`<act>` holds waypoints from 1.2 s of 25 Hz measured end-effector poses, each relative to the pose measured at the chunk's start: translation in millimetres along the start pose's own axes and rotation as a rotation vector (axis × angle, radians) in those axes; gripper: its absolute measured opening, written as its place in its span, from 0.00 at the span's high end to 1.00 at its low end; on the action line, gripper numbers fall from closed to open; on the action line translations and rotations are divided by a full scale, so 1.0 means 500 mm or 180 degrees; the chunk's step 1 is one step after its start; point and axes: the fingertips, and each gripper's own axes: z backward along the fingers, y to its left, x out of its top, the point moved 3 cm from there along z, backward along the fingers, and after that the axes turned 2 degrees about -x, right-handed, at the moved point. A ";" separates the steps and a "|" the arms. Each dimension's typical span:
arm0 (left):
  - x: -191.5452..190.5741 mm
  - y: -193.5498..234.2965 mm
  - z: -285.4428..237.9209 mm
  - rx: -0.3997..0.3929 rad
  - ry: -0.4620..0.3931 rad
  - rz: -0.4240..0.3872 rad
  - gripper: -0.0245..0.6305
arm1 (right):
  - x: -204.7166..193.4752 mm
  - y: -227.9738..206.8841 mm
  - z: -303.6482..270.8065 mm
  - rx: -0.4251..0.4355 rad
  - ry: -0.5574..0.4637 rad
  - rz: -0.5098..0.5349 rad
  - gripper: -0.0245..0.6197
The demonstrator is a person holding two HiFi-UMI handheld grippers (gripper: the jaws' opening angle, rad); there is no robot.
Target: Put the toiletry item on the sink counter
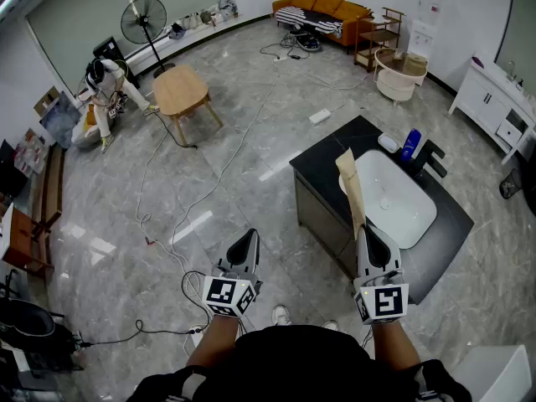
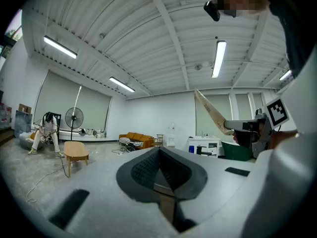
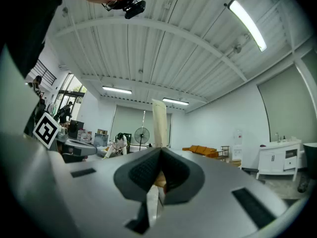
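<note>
R gripper (image 1: 367, 229) clamps long tan toiletry item (image 1: 353, 187), tip at 12 o'clock, by bench (image 1: 322, 166) (L gripper (image 1: 245, 241) jaws together, empty).

The person holds both arms out in front, side by side and a little apart. The left gripper (image 1: 248, 239) points forward, away from the body. Its two jaws are pressed together, with nothing between them. The left forearm (image 1: 211, 343) comes in behind it, bare below a dark sleeve. The right gripper (image 1: 367, 234) points forward too. Its jaws are squeezed on the bottom end of a long tan thing (image 1: 352, 187), maybe a flat tube, which sticks out far past the jaw tips. The right forearm (image 1: 390, 343) sits straight behind this gripper.
</note>
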 end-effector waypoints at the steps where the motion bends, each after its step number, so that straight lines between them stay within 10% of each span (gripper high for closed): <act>1: -0.001 0.001 0.000 -0.0012 0.0003 -0.0002 0.95 | -0.003 0.002 -0.001 -0.0009 0.0011 -0.0022 0.95; 15: -0.024 0.029 -0.007 -0.0380 0.0053 0.0058 0.95 | -0.032 0.057 -0.044 -0.0150 0.0164 -0.0169 0.95; 30: -0.034 -0.016 -0.080 -0.1054 0.0208 -0.0031 0.95 | -0.059 0.018 -0.010 -0.0875 0.0281 -0.0186 0.95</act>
